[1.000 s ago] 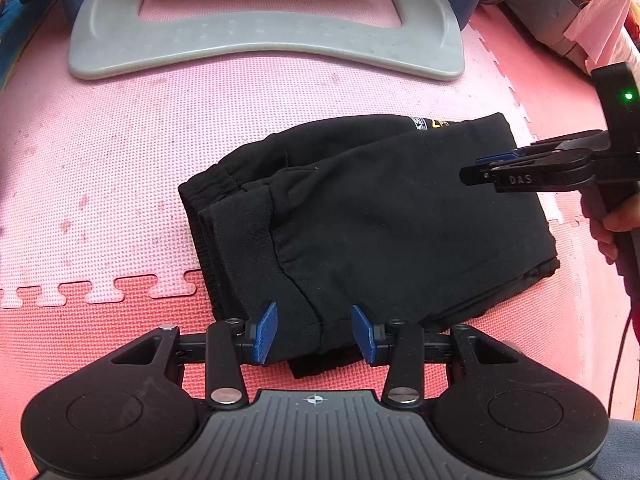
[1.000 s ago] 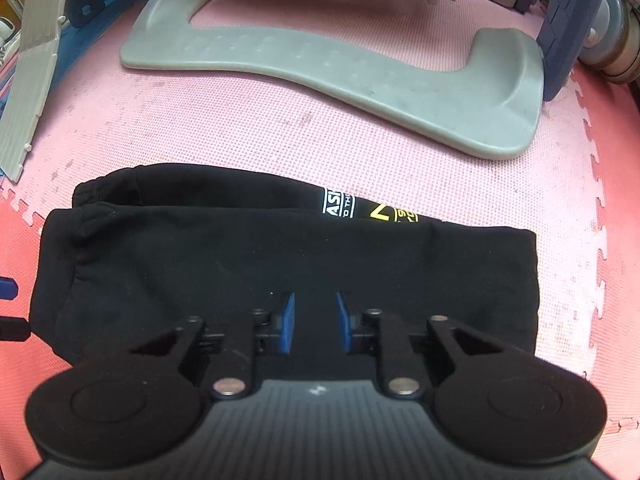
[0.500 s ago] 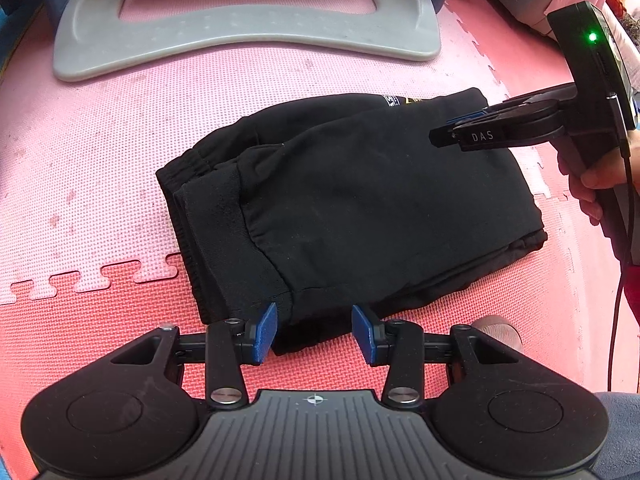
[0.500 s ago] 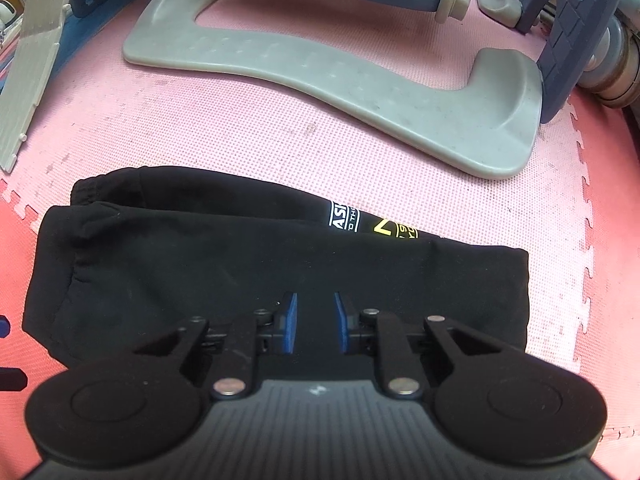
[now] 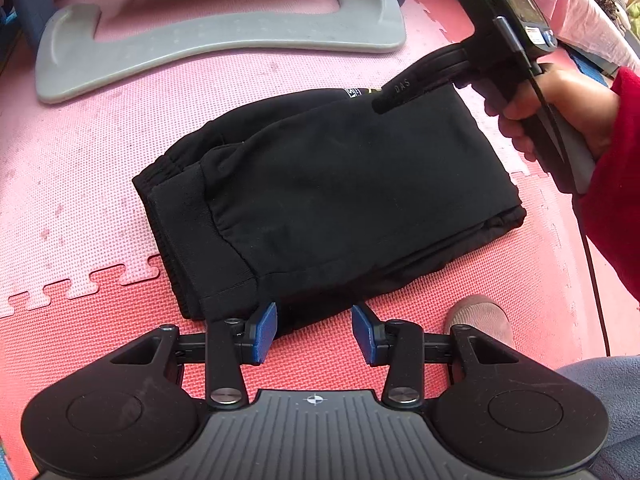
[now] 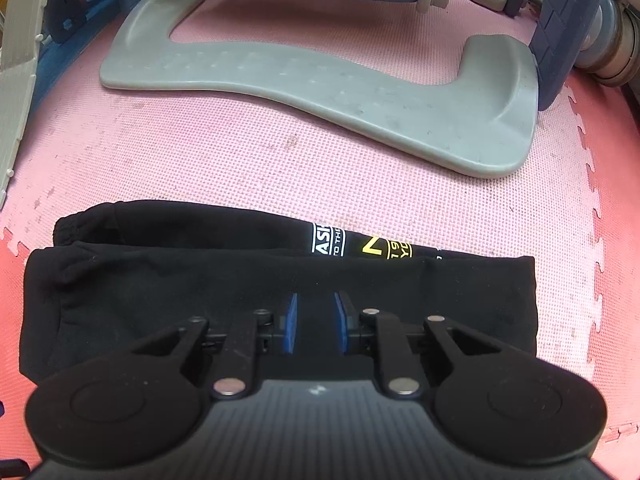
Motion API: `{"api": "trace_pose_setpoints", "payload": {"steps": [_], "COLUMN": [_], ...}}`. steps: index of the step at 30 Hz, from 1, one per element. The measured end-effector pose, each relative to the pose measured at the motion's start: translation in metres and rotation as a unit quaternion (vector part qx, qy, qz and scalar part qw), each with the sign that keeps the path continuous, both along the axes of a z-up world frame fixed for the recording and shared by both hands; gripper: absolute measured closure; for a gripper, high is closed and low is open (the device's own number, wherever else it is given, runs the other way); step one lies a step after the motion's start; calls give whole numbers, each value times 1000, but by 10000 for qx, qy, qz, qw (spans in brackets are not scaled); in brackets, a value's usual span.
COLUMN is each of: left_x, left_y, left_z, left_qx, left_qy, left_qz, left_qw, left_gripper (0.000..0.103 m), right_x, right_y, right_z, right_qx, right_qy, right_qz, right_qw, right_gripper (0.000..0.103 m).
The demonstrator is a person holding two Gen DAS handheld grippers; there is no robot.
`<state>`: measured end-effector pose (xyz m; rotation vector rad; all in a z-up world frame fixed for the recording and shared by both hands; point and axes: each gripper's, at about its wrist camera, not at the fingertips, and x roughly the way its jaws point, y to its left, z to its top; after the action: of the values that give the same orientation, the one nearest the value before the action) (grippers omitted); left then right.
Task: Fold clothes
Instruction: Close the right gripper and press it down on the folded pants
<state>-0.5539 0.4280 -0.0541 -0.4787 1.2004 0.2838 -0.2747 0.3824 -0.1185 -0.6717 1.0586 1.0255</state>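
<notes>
On the pink foam mat (image 5: pixel 240 92) the black garment (image 5: pixel 328 192) lay folded into a compact rectangle. We held our left gripper (image 5: pixel 314 334) wide open and empty at its near edge, and our right gripper (image 6: pixel 314 328) part-open above it, gripping nothing, seemingly checking the fold.

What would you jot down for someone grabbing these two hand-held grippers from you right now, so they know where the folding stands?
Left gripper: open, empty, at the near edge of the black garment.
Right gripper: open a little, empty, hovering above the garment's far right corner; hand on its handle.
Garment: lies folded in a compact rectangle on the pink foam mat, printed label showing along the far edge. Grey plastic board lies beyond it, apart.
Done: the folding looks complete.
Left: perhaps one more fold or a tidy, your call.
</notes>
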Motion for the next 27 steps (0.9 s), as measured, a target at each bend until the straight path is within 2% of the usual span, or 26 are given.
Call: {"api": "trace_pose_setpoints", "payload": {"steps": [8, 19, 27], "left_x": [2, -1, -3], "left_y": [-1, -2, 5], "left_z": [2, 7, 6], "left_qx": [4, -5, -134], "left_qy": [-80, -225, -273], "left_qz": [-117, -256, -139], "left_qw": [9999, 9994, 9994], "left_gripper": [58, 58, 58], "right_x": [5, 11, 17], "right_y": [13, 20, 32], "right_z": [-13, -17, -39], "right_qx": [-74, -81, -108], "right_qy": [41, 128, 283], "right_qz": [-53, -160, -328], "right_qw": [9999, 9998, 9990], "right_gripper": [82, 82, 82]}}
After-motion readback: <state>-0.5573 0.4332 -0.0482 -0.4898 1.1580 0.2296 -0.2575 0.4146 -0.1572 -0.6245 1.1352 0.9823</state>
